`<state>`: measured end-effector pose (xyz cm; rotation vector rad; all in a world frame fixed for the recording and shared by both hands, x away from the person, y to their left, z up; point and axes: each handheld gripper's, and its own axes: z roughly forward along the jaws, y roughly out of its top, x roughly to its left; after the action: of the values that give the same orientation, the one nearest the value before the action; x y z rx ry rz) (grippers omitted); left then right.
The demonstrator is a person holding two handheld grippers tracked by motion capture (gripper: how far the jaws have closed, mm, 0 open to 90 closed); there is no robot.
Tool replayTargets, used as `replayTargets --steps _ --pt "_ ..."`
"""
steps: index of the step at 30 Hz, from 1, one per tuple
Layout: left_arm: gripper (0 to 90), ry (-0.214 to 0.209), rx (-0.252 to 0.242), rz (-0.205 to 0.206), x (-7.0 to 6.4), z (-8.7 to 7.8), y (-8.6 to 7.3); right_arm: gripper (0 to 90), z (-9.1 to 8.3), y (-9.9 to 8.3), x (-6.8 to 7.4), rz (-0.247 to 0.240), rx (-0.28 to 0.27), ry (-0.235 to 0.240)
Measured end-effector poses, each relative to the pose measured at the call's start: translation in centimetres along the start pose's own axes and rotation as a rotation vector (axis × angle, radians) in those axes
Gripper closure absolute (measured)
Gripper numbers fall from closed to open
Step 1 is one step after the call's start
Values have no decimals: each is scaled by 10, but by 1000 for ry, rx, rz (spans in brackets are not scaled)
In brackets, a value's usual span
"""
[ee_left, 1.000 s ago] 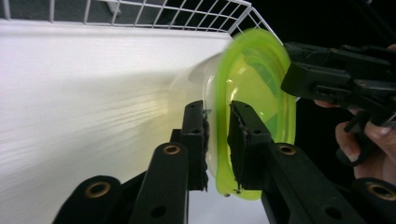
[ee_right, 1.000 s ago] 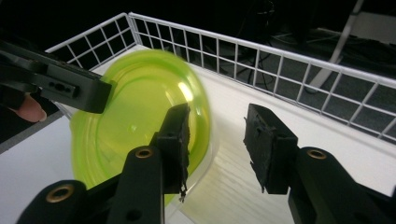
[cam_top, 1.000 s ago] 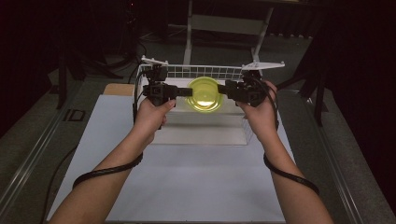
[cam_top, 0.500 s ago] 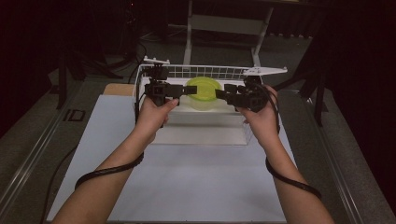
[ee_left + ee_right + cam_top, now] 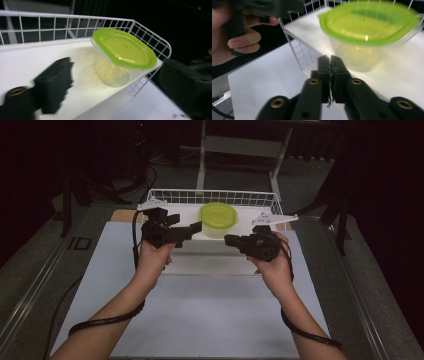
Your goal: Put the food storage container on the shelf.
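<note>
A clear tub with a green lid [image 5: 217, 215] stands on the white wire-railed shelf [image 5: 180, 210]. The left gripper [image 5: 192, 227], fingers wide, and the right gripper [image 5: 231, 240], fingers pressed together empty, flank it, near but apart. No writing is legible.

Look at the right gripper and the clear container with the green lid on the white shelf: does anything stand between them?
Nothing visible does. The right gripper, jaws pressed together, points at the container across bare white shelf; the wire rail runs behind it, and the left gripper is off to one side.
</note>
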<state>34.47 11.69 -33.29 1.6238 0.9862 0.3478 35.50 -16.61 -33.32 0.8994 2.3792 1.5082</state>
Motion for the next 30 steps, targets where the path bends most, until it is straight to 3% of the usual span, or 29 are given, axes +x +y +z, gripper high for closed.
replayTargets --steps 3,7,11,16,22,25,27,30 --pt "4 -14 7 12 -5 -4 -16 900 10 -4 0 17 27 -8" --pt "4 14 -33 4 -11 -10 -38 899 20 -3 -1 43 21 -25" --pt "4 -33 -71 -19 -15 -17 -57 895 26 1 -5 57 22 -42" --pt "4 -75 -74 -13 -21 -24 -78 883 34 3 -11 82 26 -61" --pt "4 -66 -53 48 -30 -27 -85 873 41 8 -19 89 37 -86" --pt "4 -82 -56 77 -35 -27 -85 872 43 11 -21 98 36 -85" --pt "4 -78 -54 98 -39 -26 -86 833 45 12 -23 94 41 -94" --pt "4 -92 -48 94 -40 -25 -87 821 47 13 -23 103 40 -108"
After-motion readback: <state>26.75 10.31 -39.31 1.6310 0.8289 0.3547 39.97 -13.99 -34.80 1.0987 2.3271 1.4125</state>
